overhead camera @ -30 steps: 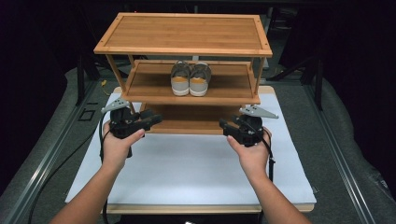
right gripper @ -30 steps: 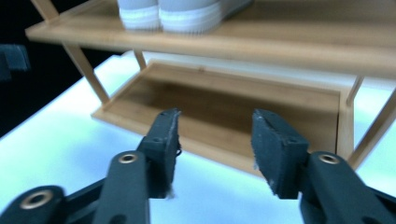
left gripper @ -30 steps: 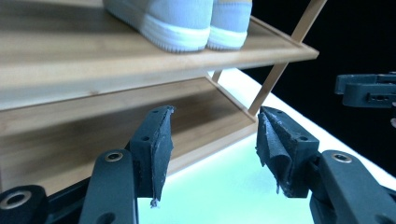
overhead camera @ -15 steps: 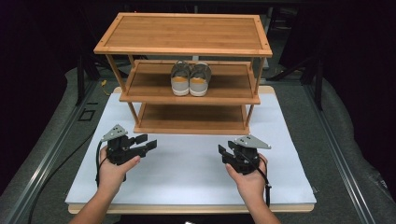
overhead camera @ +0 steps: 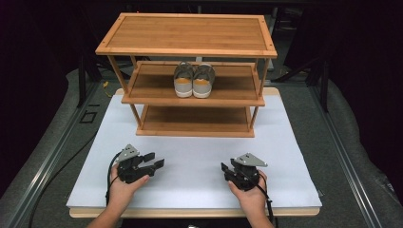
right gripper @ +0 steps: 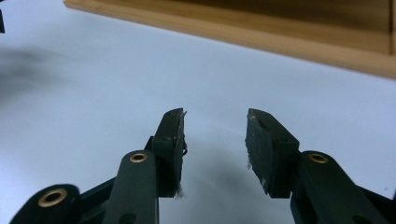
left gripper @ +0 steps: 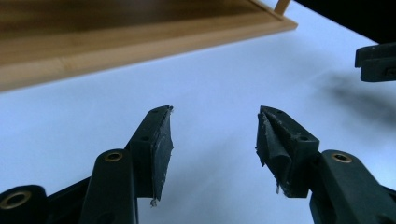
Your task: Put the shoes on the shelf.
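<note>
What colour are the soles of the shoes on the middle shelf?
The shoes have off-white soles with orange heel patches and grey uppers; the high view shows them best.

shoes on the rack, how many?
2: a pair side by side on the middle shelf, left shoe and right shoe. Top and bottom shelves look bare.

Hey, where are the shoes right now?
In the high view, the pair of grey shoes sits side by side at the middle of the wooden rack's middle shelf, beyond both grippers on the white mat.

High view overhead; gripper views low, facing rack.
</note>
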A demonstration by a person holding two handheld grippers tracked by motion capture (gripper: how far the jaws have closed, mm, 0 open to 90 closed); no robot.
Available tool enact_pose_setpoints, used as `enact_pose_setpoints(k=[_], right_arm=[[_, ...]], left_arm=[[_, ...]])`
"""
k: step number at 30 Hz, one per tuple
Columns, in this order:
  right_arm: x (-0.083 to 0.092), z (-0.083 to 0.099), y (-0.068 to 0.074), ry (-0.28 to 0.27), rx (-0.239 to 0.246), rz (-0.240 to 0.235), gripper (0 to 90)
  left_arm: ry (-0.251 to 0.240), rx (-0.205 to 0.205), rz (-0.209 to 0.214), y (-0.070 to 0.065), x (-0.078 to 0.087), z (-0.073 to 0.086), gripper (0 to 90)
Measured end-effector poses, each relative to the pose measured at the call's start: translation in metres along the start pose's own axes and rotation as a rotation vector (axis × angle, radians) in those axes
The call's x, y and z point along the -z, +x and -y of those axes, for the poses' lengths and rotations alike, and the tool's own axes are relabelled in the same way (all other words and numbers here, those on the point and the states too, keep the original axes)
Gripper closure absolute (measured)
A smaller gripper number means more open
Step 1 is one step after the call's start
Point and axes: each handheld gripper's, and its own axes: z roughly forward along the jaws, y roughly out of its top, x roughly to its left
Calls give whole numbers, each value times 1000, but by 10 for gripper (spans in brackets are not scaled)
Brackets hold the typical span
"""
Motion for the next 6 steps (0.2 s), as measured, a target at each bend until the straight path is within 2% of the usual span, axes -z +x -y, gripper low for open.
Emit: enact_pose_setpoints(k=[2, 4, 6], right_arm=[[-2, 2, -2, 11, -20, -31, 561], [-4, 4, -2, 9, -26, -29, 554], [-4, 5, -1, 4, -22, -33, 554]], left_arm=[[12, 10, 4, 1, -4, 4, 450], [16, 36, 22, 3, -5, 6, 454], [5, 46, 31, 4, -6, 7, 454]])
